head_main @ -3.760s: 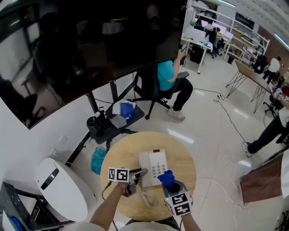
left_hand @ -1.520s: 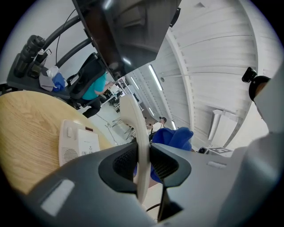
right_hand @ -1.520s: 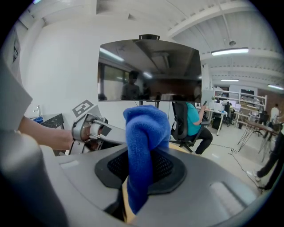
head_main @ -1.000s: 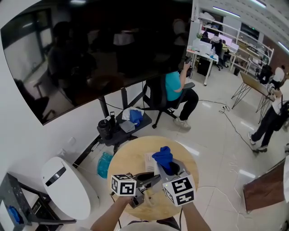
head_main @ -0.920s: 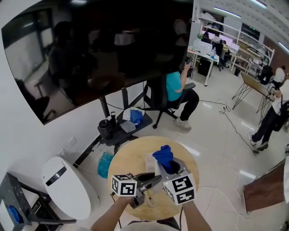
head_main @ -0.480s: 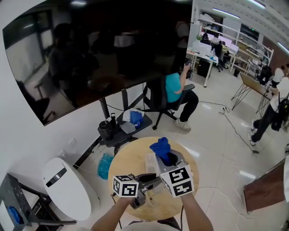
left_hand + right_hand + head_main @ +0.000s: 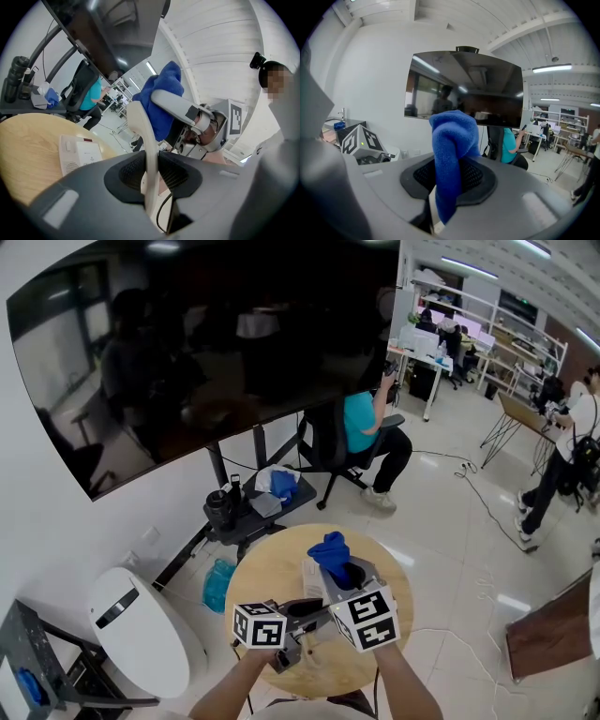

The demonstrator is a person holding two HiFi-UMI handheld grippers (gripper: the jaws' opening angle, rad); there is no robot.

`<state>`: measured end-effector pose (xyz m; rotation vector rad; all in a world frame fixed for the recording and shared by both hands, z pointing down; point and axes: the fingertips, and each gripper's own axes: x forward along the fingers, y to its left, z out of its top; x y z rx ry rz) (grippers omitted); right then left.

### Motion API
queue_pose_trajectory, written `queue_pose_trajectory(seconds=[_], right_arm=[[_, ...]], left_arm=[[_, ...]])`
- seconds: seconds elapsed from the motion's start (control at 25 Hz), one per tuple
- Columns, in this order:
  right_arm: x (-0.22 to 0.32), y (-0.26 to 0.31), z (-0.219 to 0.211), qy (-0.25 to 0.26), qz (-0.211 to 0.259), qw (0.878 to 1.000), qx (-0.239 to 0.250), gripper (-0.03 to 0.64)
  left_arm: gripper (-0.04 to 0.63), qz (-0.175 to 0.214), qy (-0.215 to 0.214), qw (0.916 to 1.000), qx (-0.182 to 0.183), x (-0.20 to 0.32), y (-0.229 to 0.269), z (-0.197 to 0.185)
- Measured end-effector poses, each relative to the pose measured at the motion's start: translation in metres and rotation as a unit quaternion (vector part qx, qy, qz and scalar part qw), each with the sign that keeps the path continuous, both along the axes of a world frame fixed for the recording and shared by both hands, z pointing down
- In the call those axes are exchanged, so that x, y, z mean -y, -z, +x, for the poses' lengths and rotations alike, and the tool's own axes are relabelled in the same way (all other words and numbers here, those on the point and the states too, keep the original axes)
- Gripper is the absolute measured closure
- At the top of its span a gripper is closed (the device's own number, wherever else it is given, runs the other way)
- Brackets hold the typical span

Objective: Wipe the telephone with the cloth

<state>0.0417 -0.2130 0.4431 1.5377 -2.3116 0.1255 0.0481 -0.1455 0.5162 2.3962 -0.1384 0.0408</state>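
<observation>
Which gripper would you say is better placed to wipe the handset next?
Right: the right gripper is shut on the blue cloth, close by the handset, which the left gripper clamps.

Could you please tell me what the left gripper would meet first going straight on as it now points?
Probably the crumpled blue cloth in the right gripper, just past the left gripper's own white plastic handset; depth is unclear.

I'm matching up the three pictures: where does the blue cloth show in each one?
Head view: blue cloth low centre, sticking up from the right claw.
Left gripper view: cloth at centre, just behind the white handset.
Right gripper view: cloth at centre, pinched between the jaws.
Shared landmark: seated person in a teal top, in all three.
</observation>
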Motion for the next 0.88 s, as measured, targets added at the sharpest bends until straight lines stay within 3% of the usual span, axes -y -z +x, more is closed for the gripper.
queue_pose_trajectory(seconds=[0.88], right_arm=[[-0.019, -0.009, -0.009, 0.008, -0.010, 0.999, 0.046, 0.529]], left_arm=[[0.515, -0.029, 0.049, 0.9971, -0.050, 0.032, 0.016, -0.012]])
